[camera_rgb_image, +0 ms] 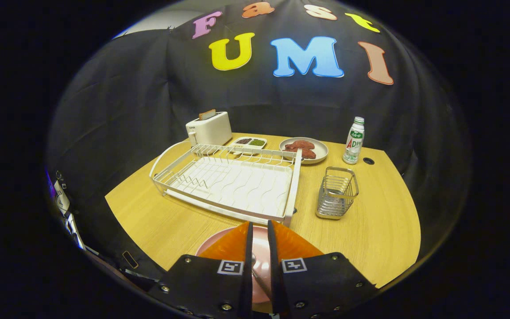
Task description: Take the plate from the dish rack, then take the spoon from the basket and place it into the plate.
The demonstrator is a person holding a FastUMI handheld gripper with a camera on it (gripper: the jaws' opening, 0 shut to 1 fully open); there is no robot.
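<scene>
My gripper [259, 228] hovers over a pink plate [213, 248] that lies flat on the wooden table, just in front of the dish rack. The fingers are nearly together, with a narrow gap between them. In that gap a thin metal spoon [260, 275] runs slantwise over the plate, pinched between the fingers. The white wire dish rack [233, 179] stands beyond the fingers with nothing in it. To its right stands the small metal basket [337, 192], with no utensil visible in it.
At the back of the table [370, 230] are a white toaster [209, 128], a small two-part dish of beans [249, 142], a plate of reddish food [303, 149] and a plastic bottle [354, 141]. Bare wood lies right of the basket and left of the plate.
</scene>
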